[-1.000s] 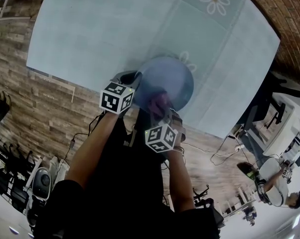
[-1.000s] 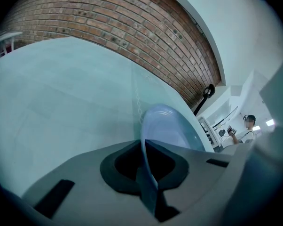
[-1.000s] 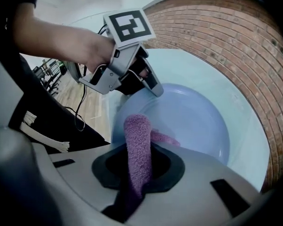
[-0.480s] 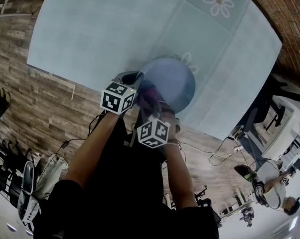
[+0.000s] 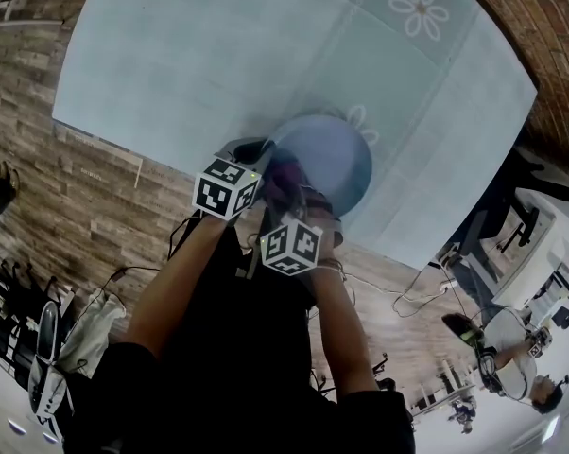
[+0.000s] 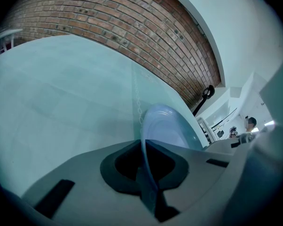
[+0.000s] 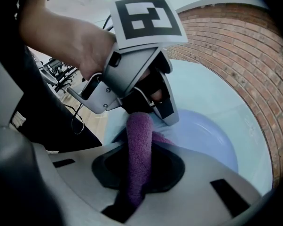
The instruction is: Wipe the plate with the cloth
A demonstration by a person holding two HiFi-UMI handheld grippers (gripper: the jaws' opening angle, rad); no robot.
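Near the front edge of the pale blue tablecloth (image 5: 190, 55) is the blue plate (image 5: 334, 154). Jaws of the left gripper (image 6: 148, 189) are pressed together on the plate's near rim, which runs edge-on between them. Jaws of the right gripper (image 7: 137, 182) are clamped on a fold of purple cloth (image 7: 140, 145). The cloth reaches over the plate's near part, just beside the left gripper's tip. Both grippers point downward, side by side.

I'm sliding my right gripper (image 5: 295, 202) and its purple cloth (image 5: 283, 179) leftward across the near side of the plate (image 5: 334, 157), closer to the left gripper (image 5: 254, 148), rolling it slightly.
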